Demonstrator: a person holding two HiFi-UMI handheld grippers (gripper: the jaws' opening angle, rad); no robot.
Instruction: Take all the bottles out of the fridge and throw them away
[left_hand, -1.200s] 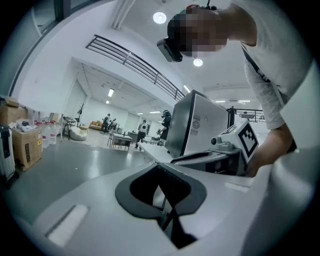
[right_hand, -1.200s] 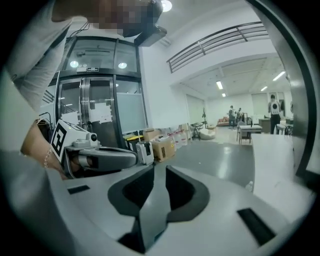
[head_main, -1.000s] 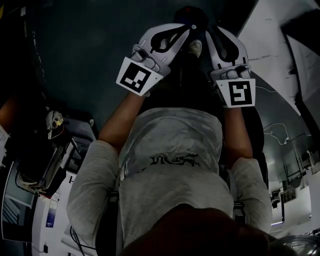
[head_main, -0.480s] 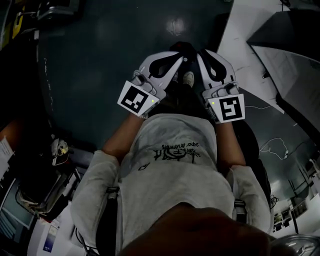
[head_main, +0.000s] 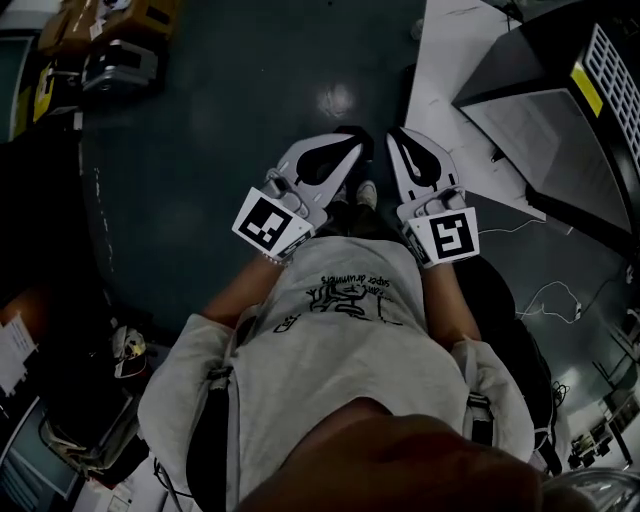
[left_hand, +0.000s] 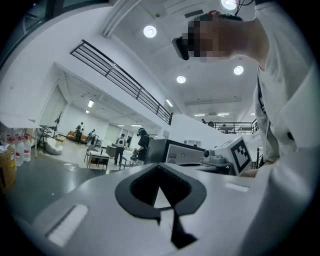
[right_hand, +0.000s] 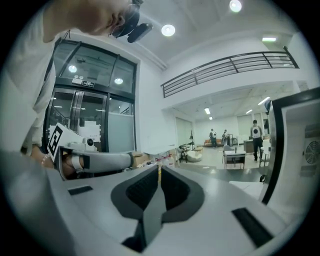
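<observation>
Left gripper (left_hand: 159, 167): jaws met at the tips, nothing between them. Right gripper (right_hand: 159, 170): jaws had just been closing and stood together, with only a hairline seam between the pads and nothing held.

In the head view both were side by side, close but not touching, out in front of the person's grey shirt (head_main: 340, 340). They pointed roughly level over the dark floor (head_main: 200, 150). A shoe (head_main: 367, 192) showed on the floor below, between the two.

What looked like the fridge (head_main: 530, 120) was a dark box with a vent grille and a yellow label. It stood ahead and to the right of the right gripper, well apart from it, on a white sheet (head_main: 450, 90) on the floor. In the right gripper view a dark frame with a pale vented panel filled the right margin. The inside of the box was hidden in every view.

The only bottles (left_hand: 20, 150) visible were a few pale ones with reddish caps at the far left edge of the left gripper view. They were well apart from both grippers, and I couldn't tell whether they were the task's.

Further out were yellow cases (head_main: 110, 30) at the head view's top left and people (left_hand: 120, 147) far back in the hall.
</observation>
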